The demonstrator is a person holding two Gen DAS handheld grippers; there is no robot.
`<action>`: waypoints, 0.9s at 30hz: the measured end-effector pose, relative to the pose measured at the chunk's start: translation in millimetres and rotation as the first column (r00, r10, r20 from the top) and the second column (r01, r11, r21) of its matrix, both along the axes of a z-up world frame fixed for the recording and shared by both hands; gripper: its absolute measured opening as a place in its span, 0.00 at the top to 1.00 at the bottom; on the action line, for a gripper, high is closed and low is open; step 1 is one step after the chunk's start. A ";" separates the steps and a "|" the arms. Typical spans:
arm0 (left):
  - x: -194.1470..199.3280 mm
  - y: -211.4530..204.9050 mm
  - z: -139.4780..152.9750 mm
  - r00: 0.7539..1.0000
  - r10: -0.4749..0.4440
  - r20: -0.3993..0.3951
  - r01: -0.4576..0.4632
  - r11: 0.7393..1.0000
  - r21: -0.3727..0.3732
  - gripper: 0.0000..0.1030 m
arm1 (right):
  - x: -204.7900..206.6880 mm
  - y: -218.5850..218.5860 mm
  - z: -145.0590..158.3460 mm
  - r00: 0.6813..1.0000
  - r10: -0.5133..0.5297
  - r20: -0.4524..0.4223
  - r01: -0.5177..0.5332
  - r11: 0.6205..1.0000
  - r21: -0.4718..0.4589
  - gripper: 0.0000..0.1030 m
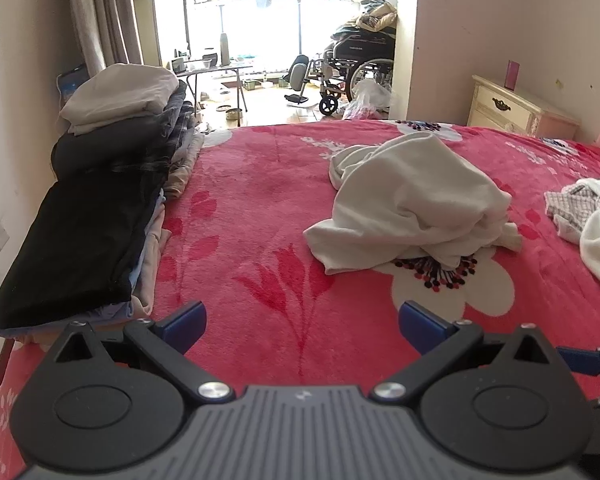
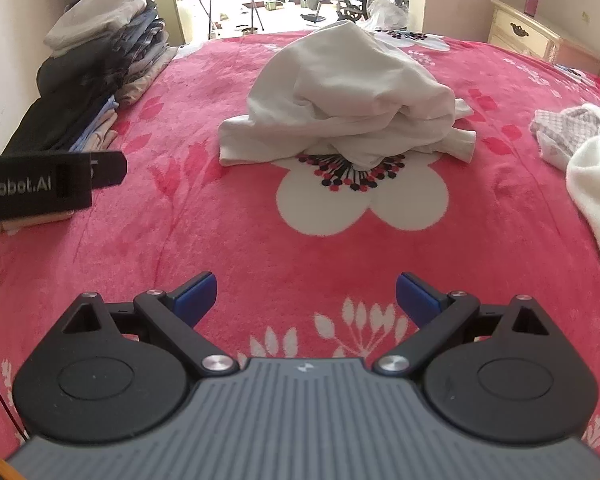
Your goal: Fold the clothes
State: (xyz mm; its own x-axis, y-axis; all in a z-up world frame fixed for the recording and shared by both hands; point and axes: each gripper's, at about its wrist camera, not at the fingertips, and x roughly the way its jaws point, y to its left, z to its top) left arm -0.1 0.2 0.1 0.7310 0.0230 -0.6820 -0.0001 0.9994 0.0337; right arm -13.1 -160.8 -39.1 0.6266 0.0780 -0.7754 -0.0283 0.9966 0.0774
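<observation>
Crumpled white garment point(image 2: 350, 92) on pink floral blanket point(image 2: 228, 208), wheelchair point(image 1: 356, 68) beyond

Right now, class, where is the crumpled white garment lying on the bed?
The crumpled white garment lies mid-bed on the pink blanket, ahead of both open grippers, its near edge over a white flower print.

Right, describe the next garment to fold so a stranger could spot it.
Start at the pink floral blanket covering the bed. In its middle a crumpled white garment sits heaped over a big white flower print. Unlike the folded stack by the wall, it is loose and alone.
</observation>
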 end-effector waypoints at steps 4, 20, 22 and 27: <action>-1.1 -0.2 0.1 1.000 -0.012 0.014 0.012 1.000 0.007 0.00 | 0.7 -3.6 2.0 1.000 -0.005 0.005 0.006 1.000 -0.006 0.06; -2.0 1.9 -5.1 0.999 -0.052 -0.011 0.052 0.999 -0.009 0.00 | 0.8 -11.2 6.9 0.999 -0.045 0.030 0.045 0.999 -0.017 0.06; -2.2 1.5 -5.0 0.999 -0.046 -0.010 0.046 0.999 -0.004 0.00 | -0.4 -9.5 5.8 0.998 -0.050 0.031 0.050 0.999 -0.019 0.06; -1.3 2.2 -5.0 1.000 -0.026 -0.013 0.026 1.000 0.001 0.00 | -1.4 -8.0 4.0 0.998 -0.056 0.032 0.057 0.998 -0.022 0.06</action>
